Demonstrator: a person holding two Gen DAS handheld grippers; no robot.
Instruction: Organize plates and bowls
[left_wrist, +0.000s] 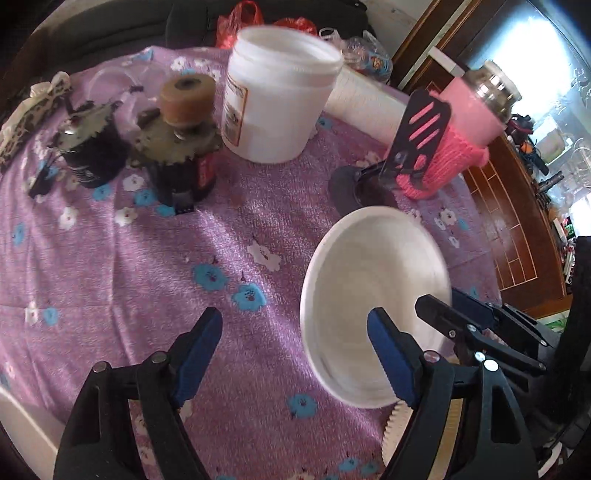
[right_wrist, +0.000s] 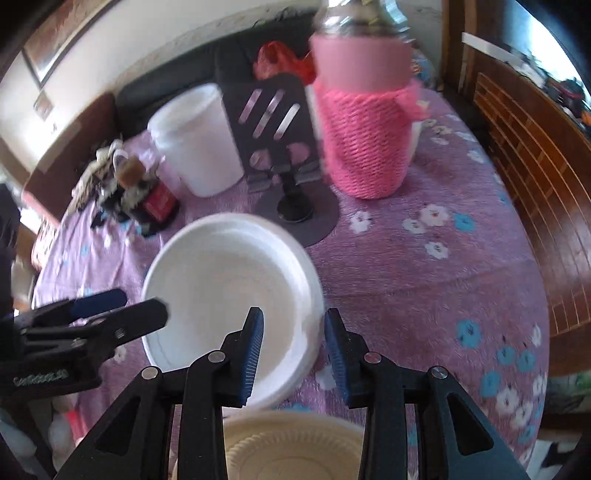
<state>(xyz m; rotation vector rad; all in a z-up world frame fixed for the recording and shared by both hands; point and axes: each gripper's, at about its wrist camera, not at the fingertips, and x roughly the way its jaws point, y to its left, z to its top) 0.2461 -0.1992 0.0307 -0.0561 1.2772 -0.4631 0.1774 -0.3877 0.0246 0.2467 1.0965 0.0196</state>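
Both grippers' jaws gape empty by white bowl (right_wrist: 225, 284); phone stand (right_wrist: 275, 147) and pink bottle (right_wrist: 364, 125) crowd behind.

Purple tablecloth (left_wrist: 240, 229) with blue and white flowers, plain white bowl (right_wrist: 225, 277), cream ridged plate (right_wrist: 291, 450), hot-pink knitted sleeve on the flask (right_wrist: 365, 140), white tub (left_wrist: 280, 96), red bag (left_wrist: 240, 18), blue-padded black grippers (right_wrist: 293, 354).

Left tongs (left_wrist: 295, 354): black plastic arms, triangular cutouts, silver round rivets, blue ribbed pads (left_wrist: 201, 354). Right tongs (right_wrist: 294, 356): same black build, silver rivets, blue ribbed pads (right_wrist: 253, 356). Small white lettering on left tongs' body, blurred.
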